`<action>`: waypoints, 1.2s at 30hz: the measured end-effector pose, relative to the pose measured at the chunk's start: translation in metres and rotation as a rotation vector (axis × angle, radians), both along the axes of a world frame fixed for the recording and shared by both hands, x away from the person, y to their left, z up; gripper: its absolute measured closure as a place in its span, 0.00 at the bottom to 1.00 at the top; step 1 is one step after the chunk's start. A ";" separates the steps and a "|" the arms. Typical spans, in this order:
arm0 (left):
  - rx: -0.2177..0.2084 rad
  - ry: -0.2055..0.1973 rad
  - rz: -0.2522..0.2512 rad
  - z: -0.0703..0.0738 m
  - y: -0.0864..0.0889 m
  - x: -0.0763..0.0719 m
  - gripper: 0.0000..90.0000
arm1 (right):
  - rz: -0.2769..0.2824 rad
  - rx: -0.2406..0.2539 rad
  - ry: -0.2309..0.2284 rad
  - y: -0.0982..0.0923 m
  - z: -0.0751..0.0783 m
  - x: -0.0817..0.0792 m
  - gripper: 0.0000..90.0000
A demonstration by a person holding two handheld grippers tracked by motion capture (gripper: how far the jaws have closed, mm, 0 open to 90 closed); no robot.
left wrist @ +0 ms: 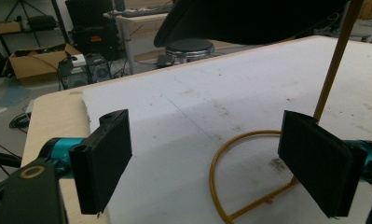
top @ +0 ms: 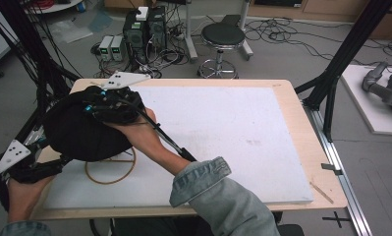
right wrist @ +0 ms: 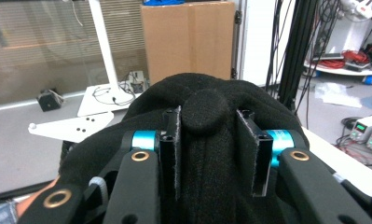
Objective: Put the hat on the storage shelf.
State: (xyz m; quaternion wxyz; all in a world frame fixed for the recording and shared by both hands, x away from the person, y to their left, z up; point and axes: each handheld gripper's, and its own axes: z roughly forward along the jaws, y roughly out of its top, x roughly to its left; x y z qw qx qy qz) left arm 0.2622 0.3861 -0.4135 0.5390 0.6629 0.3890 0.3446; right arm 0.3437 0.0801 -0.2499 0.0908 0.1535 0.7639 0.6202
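Black hat (right wrist: 202, 140) pinched at its crown by the right claw (right wrist: 210, 149)
Left claw (left wrist: 216, 163) gapes empty below it; ease the right's 2 pads apart gently, letting the hat settle squarely on the gold stand (left wrist: 249, 186).

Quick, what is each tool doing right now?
Left tool: open, holding nothing.
Right tool: closed on the black hat.

So the table (top: 301, 128) is light wood, with a big white foam board (top: 223, 132) covering nearly all of it. A yellow wire stand (top: 110, 169) has its ring base flat on the board, around 8 o'clock.
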 end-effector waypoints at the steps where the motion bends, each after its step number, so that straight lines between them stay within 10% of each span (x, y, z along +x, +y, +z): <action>1: 0.000 0.000 0.000 0.000 0.000 0.000 0.20 | 0.001 -0.005 -0.005 0.001 0.000 -0.001 0.72; 15: 0.000 -0.001 0.000 0.000 0.000 0.000 0.20 | -0.002 0.008 -0.033 0.004 0.002 -0.008 0.73; 36: 0.000 0.001 0.002 -0.001 0.001 0.000 0.20 | -0.022 0.028 -0.019 -0.005 0.006 -0.001 0.46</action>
